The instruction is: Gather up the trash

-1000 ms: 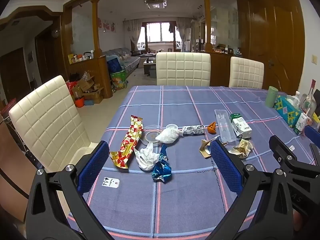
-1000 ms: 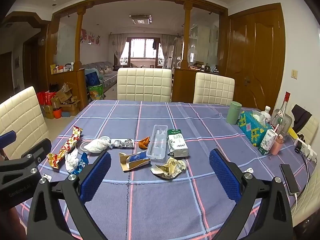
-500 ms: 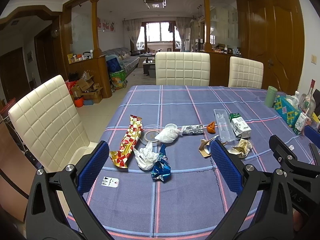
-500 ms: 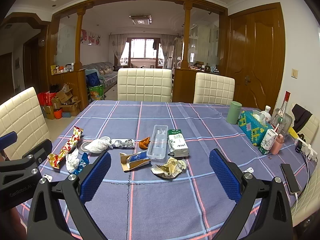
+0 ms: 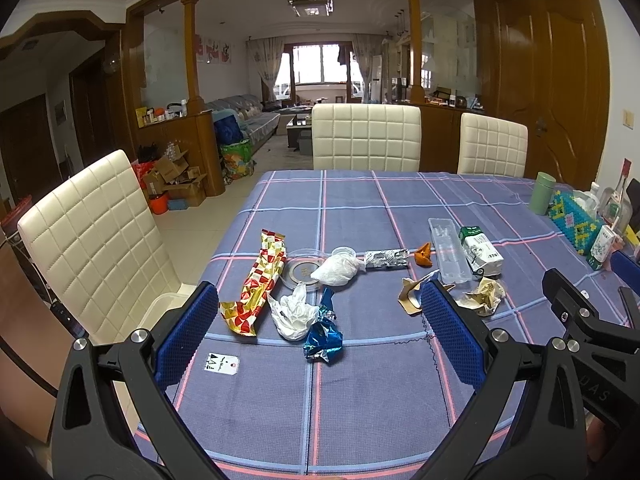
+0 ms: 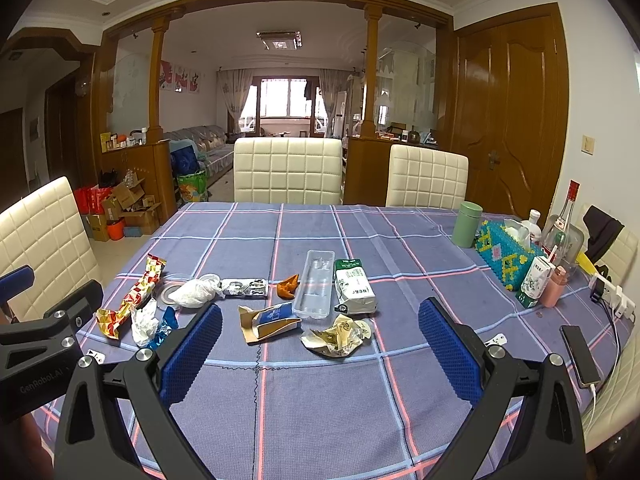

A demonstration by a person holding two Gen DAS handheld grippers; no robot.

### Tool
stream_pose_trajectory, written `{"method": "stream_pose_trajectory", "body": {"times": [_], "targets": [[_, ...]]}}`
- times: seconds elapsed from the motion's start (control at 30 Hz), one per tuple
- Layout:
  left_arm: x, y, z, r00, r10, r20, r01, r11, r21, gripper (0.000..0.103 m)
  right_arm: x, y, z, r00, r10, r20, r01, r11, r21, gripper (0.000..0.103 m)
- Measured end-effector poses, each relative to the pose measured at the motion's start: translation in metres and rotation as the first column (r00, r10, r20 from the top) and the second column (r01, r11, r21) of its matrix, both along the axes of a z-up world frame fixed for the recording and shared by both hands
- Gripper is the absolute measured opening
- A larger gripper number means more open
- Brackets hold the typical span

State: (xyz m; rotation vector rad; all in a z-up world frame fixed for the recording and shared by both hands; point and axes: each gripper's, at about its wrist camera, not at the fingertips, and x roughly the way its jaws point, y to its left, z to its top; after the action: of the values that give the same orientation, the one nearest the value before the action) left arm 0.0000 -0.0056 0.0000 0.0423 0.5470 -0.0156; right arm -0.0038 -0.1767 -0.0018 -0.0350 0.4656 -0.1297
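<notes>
Moved: hardly anything; we hold both tongs steady above the bench (image 5: 360, 400).
Left tongs (image 5: 320, 332): wide, empty.
Right tongs (image 6: 318, 344): wide, empty.
Trash: blue foil wrapper (image 5: 323, 334), perhaps candy.

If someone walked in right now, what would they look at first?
Probably the trash strewn across the middle of the blue checked table: a shiny red-and-gold wrapper at the left, a crumpled blue foil beside it, and a milk carton further right. Next, the two open hand-held grippers, left and right, hovering empty at the near edge.
</notes>
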Motion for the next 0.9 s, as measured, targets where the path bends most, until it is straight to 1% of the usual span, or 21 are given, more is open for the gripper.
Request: {"method": "stream_pose_trajectory", "body": {"times": [0.9], "targets": [[0.0002,0.0036,-0.0006,1.0,0.0,-0.002,0.0,1.0,-0.002,0.1,-0.0016,-0.0023,0.001,1.0,0.0,0.002,0.0,1.0,0.005,0.096]]}}
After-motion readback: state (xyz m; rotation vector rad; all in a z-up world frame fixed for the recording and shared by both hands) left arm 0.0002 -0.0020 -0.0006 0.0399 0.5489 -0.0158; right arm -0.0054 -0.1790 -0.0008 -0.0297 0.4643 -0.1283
